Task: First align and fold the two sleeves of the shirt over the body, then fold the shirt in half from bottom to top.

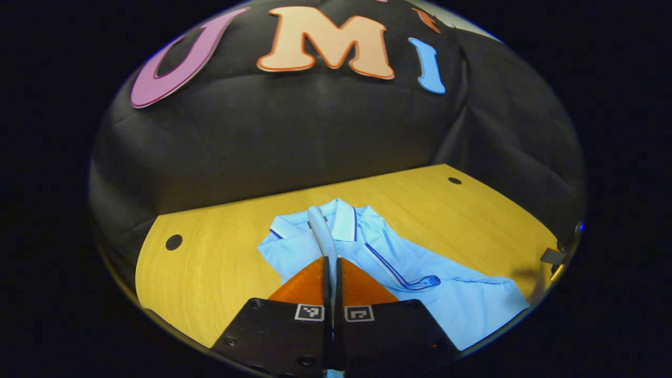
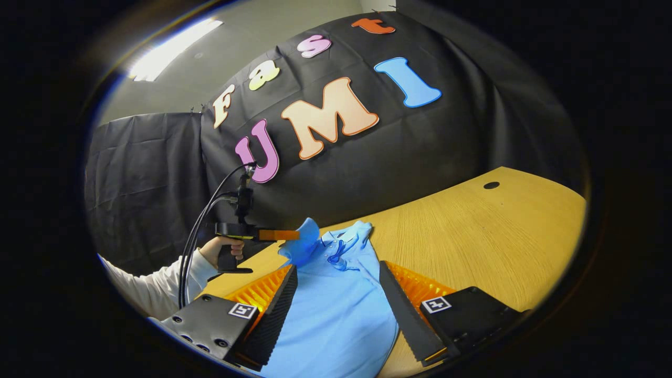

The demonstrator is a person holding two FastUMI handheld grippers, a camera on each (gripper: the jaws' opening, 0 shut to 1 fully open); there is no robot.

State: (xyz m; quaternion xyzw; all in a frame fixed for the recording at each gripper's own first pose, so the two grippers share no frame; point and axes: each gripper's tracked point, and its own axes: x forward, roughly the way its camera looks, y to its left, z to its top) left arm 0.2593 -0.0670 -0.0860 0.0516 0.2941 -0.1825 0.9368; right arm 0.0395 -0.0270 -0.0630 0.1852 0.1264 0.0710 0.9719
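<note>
Item: light-blue shirt (image 1: 451, 299), lying on the wooden bench (image 1: 220, 273) with its collar toward the booth wall. The left gripper (image 1: 332, 262) is pinched closed on a strip of cloth, probably a sleeve, raised off the bench; the right gripper (image 2: 338, 294) stands wide apart over the shirt's body, holding nothing. Handling note: carry the sleeve across with the edge taut and lay it flat, square to the side seam.
</note>
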